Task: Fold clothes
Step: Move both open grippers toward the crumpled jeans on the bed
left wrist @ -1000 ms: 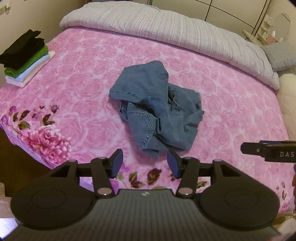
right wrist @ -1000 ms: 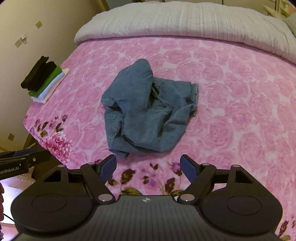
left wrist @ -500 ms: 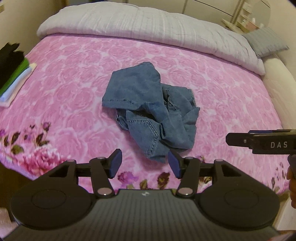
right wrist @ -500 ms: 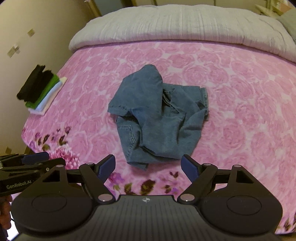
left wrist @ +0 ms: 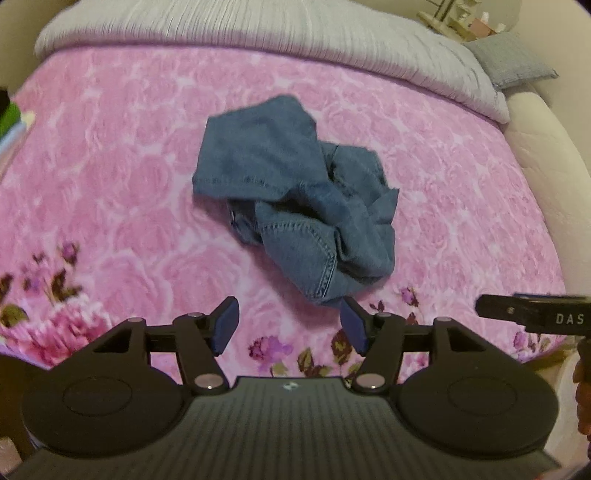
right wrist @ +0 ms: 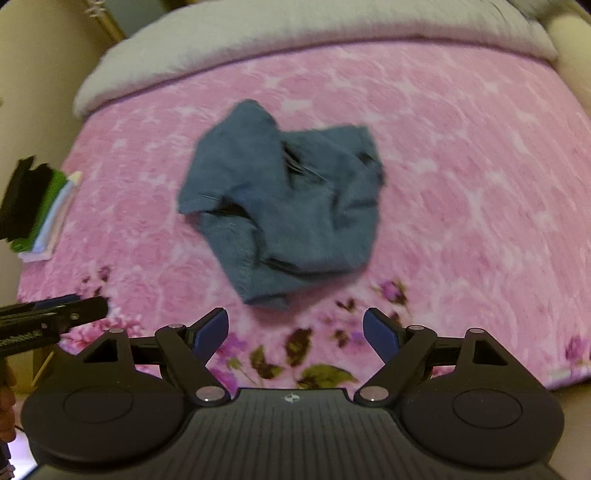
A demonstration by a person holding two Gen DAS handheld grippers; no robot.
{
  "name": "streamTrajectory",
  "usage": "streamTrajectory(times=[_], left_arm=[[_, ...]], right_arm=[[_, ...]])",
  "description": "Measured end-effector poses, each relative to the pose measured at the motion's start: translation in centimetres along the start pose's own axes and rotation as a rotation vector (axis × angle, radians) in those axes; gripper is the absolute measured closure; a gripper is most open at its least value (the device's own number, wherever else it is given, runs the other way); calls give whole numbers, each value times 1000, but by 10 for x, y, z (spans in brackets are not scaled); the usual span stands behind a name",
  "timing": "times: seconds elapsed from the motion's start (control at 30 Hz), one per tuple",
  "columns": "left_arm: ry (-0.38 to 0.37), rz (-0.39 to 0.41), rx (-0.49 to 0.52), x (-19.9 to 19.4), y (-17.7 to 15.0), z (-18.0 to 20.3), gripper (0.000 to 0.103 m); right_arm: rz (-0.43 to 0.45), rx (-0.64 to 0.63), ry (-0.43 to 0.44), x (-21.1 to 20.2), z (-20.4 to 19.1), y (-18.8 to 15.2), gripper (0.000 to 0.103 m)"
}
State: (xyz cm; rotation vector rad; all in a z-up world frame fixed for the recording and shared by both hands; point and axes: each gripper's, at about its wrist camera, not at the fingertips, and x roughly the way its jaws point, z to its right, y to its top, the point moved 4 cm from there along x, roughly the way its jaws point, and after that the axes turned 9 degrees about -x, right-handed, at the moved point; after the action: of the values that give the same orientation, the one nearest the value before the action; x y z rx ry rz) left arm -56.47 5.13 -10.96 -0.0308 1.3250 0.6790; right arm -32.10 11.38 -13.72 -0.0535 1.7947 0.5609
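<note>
Both tools are empty with their fingers spread apart: the left tool (left wrist: 287, 320) hangs just short of the near corner of the jeans (left wrist: 295, 199), and the right tool (right wrist: 295, 330) hovers a little further back from that same near edge, its gap the wider of the two. Over the last second both have closed in on the jeans from the foot of the bed, so the denim now fills more of each view and the left tool's right finger nearly meets the cloth. I read that as the approach to a first grasp; nothing is gripped and no fold has begun.

The bed (left wrist: 110, 155), under a pink rose-patterned cover, carries everything. One long grey quilt (left wrist: 258, 33) lies rolled beyond the jeans along the head end, and one grey pillow (left wrist: 513, 66) sits past the quilt on the right. The jeans, one crumpled pair, lie heaped mid-bed with a leg thrown over the waistband and a stitched pocket facing the tools. Well to the left of the jeans, at the bed's edge, is one stack of folded clothes (right wrist: 37, 210), black on top, then green, then pale layers whose number I cannot tell through the blur.
</note>
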Motion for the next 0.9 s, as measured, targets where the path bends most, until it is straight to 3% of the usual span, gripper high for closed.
streamTrajectory(times=[0.17, 0.5, 0.9], left_arm=[[10, -37, 5, 27, 8, 8, 47], [-31, -93, 122, 105, 19, 78, 49], [-66, -167, 406, 222, -2, 190, 46]], right_arm=[[-46, 99, -15, 30, 47, 0, 20], [-97, 217, -39, 87, 140, 20, 23], [-132, 386, -119, 123, 244, 1, 23]])
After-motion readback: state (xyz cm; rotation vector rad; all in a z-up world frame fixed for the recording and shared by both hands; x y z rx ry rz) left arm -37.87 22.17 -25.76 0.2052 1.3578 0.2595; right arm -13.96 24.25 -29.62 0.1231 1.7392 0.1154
